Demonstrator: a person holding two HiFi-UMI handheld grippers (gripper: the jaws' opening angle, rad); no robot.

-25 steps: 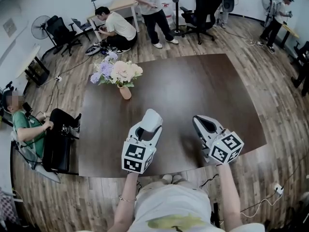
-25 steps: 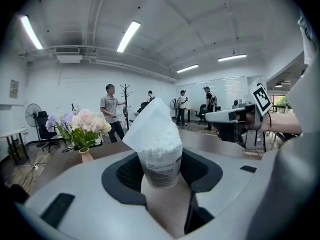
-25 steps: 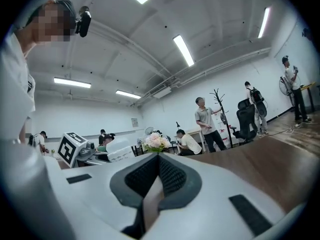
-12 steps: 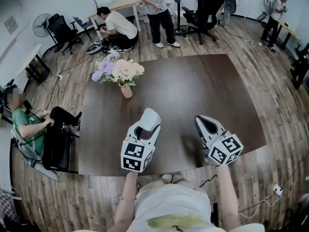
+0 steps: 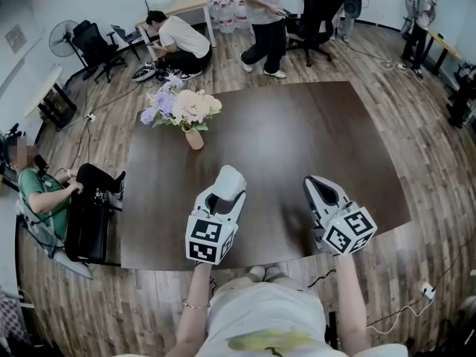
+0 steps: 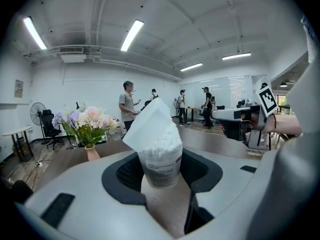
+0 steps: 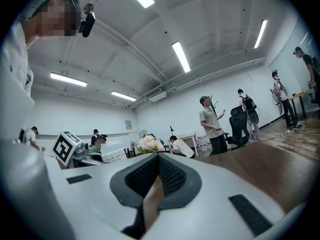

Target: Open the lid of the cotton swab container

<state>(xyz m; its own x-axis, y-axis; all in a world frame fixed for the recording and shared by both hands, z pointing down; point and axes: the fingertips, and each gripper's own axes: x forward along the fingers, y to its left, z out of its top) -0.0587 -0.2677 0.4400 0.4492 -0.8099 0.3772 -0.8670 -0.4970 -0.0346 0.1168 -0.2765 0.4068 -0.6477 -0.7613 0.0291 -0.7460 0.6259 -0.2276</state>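
Left gripper [image 6: 161, 173] is grasping the open cotton swab container [image 6: 160, 154] over the table [image 5: 297, 136], right gripper [image 7: 159, 176] clenched empty; tilting could spill swabs

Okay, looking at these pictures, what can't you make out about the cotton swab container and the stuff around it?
Head view: the left hand-held gripper covers most of the cotton swab container.
Left gripper view: the jaws hide the container's bottom; its label print is too small to read.
Left gripper view: the raised lid hides its own hinge.
Right gripper view: the right hand-held gripper hides the vase under the flowers.
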